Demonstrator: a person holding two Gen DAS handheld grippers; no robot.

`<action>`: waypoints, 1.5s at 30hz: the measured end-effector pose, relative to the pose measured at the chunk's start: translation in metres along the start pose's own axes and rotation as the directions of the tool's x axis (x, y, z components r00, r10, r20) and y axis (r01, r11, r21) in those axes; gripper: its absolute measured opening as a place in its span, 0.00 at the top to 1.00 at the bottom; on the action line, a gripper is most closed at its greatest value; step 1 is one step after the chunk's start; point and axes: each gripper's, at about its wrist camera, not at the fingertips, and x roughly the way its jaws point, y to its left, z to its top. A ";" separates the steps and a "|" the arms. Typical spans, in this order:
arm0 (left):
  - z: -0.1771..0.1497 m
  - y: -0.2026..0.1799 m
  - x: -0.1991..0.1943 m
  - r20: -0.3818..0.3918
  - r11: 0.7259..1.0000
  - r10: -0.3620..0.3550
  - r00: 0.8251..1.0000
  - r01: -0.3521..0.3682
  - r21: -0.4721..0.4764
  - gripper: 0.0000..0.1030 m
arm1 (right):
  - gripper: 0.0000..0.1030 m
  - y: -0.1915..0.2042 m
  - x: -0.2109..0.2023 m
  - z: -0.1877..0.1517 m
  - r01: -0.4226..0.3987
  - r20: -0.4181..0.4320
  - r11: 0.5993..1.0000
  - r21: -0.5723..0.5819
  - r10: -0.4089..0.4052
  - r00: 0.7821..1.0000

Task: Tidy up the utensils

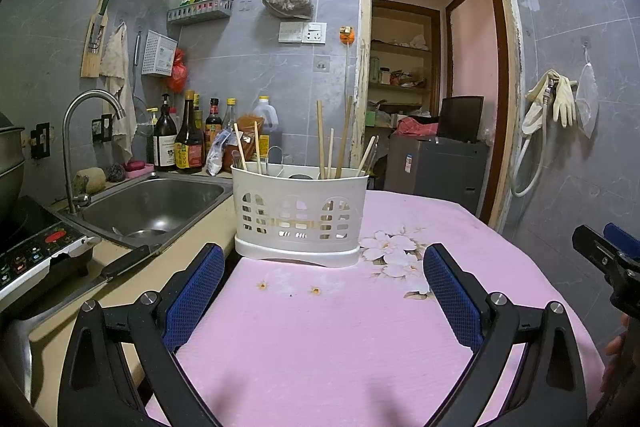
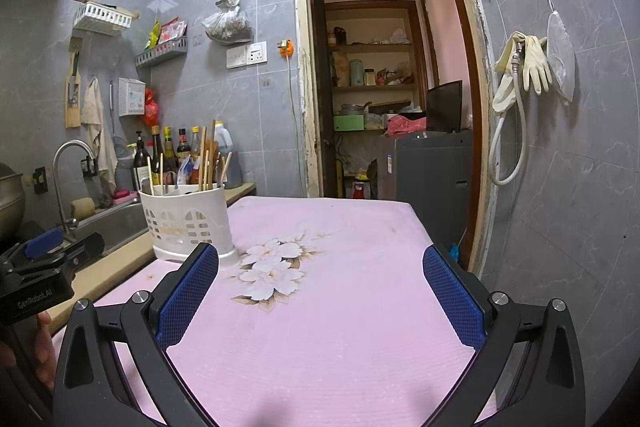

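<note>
A white slotted utensil caddy (image 1: 301, 217) stands on the pink flowered tablecloth (image 1: 320, 327), holding several wooden chopsticks (image 1: 320, 139) and some metal utensils. My left gripper (image 1: 323, 259) is open just in front of the caddy, with nothing between its blue pads. In the right wrist view the caddy (image 2: 188, 221) sits at the table's left edge, ahead and to the left of my right gripper (image 2: 320, 259), which is open and empty over the cloth. The left gripper's body (image 2: 52, 255) shows at that view's left edge, and the right gripper's body (image 1: 608, 259) at the left view's right edge.
A steel sink (image 1: 156, 207) with a tap (image 1: 92, 131) lies left of the table. A knife (image 1: 116, 269) rests on the counter beside an induction cooker (image 1: 36, 255). Sauce bottles (image 1: 184, 143) line the wall. An open doorway (image 2: 384, 87) is behind the table.
</note>
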 end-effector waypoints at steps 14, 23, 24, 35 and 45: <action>0.000 -0.001 0.000 -0.001 1.000 0.003 1.000 -0.003 0.002 0.05 | 0.00 0.000 0.000 0.000 -0.002 -0.005 1.000 0.007 0.002 1.000; -0.001 -0.001 0.001 -0.001 1.000 0.003 1.000 -0.003 -0.002 0.05 | 0.00 0.001 0.000 0.000 -0.001 -0.006 1.000 0.006 0.001 1.000; -0.001 -0.001 0.001 -0.001 1.000 0.003 1.000 -0.003 -0.001 0.05 | 0.00 0.000 0.000 0.000 -0.002 -0.005 1.000 0.007 0.002 1.000; -0.001 0.000 0.002 -0.005 1.000 0.007 1.000 -0.007 -0.003 0.05 | 0.00 0.002 0.000 0.000 -0.001 -0.007 1.000 0.008 0.001 1.000; -0.005 -0.001 0.007 -0.019 1.000 0.008 1.000 -0.008 0.020 0.05 | 0.00 0.003 0.000 0.000 -0.001 -0.010 1.000 0.010 0.001 1.000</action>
